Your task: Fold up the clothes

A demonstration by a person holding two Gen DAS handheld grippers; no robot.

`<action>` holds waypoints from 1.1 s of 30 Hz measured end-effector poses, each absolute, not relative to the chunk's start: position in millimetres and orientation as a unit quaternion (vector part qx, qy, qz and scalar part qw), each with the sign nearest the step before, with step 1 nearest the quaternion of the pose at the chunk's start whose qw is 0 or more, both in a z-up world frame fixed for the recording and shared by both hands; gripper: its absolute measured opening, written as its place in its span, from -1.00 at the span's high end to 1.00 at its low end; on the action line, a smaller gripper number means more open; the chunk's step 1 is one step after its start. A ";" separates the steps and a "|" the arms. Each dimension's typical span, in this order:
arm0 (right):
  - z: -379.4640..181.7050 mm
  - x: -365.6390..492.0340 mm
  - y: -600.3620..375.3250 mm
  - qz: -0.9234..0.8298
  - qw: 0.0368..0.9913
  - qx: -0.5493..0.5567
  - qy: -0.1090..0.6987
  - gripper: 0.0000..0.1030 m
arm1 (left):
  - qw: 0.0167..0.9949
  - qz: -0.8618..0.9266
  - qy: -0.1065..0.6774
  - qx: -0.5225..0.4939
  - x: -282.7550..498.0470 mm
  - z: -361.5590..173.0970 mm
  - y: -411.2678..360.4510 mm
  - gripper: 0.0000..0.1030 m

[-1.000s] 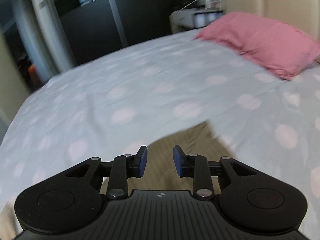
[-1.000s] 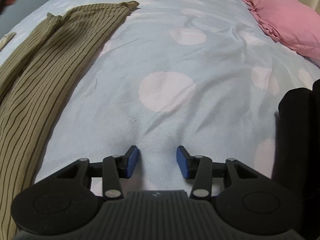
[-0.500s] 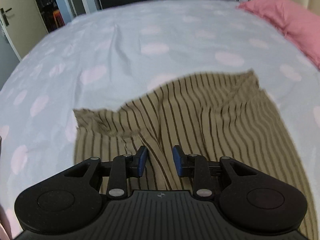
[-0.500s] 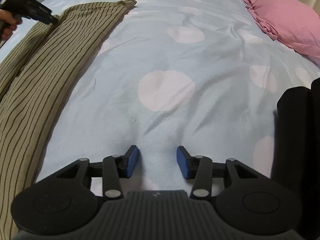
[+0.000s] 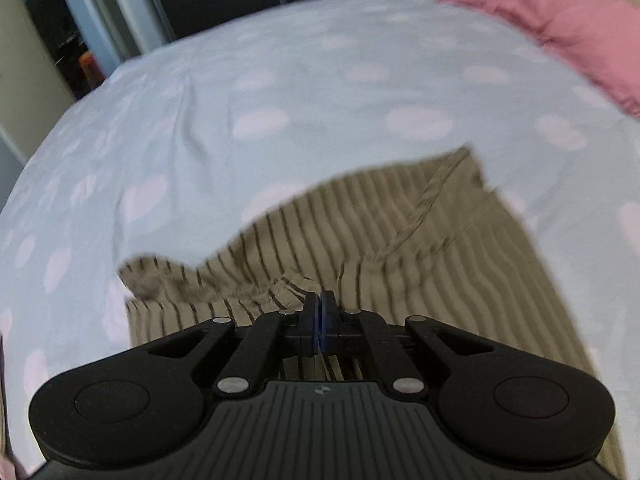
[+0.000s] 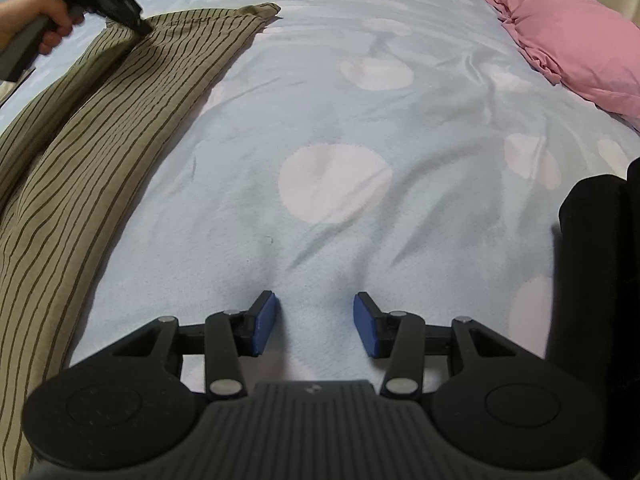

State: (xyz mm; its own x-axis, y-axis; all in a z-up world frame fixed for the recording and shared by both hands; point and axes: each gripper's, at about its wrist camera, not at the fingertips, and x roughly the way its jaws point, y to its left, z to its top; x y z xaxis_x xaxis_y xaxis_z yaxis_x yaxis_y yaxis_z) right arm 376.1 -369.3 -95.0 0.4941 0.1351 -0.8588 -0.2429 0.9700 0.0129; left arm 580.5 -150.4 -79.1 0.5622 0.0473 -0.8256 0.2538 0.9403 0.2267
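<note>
Now that it has dropped to the bed: the left gripper (image 5: 319, 307) is clenched, jaws together where they stood apart a second ago.
Left gripper's catch: a bunched fold at the near edge of the striped garment (image 5: 400, 248); cloth seems pinched between the pads, though blur hides how much.
Striped garment, place: spread on the dotted bedsheet (image 6: 360, 140), running from 7 o'clock up to 11 o'clock in the right wrist view.
Person's hand (image 6: 48, 20): at 10 o'clock, on the left tool's handle.
Right gripper (image 6: 315, 324): released, unmoved, hovering over bare sheet, nothing between its pads.
Pink pillow (image 6: 568, 36): at 2 o'clock, well apart.
Meaning: first corner looks secured; the fold can probably begin once the other end is held.
</note>
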 end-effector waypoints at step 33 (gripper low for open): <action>5.7 192.5 -217.8 0.244 0.865 -0.092 0.429 0.01 | 0.870 -0.290 0.370 0.145 134.2 6.5 -63.3 0.24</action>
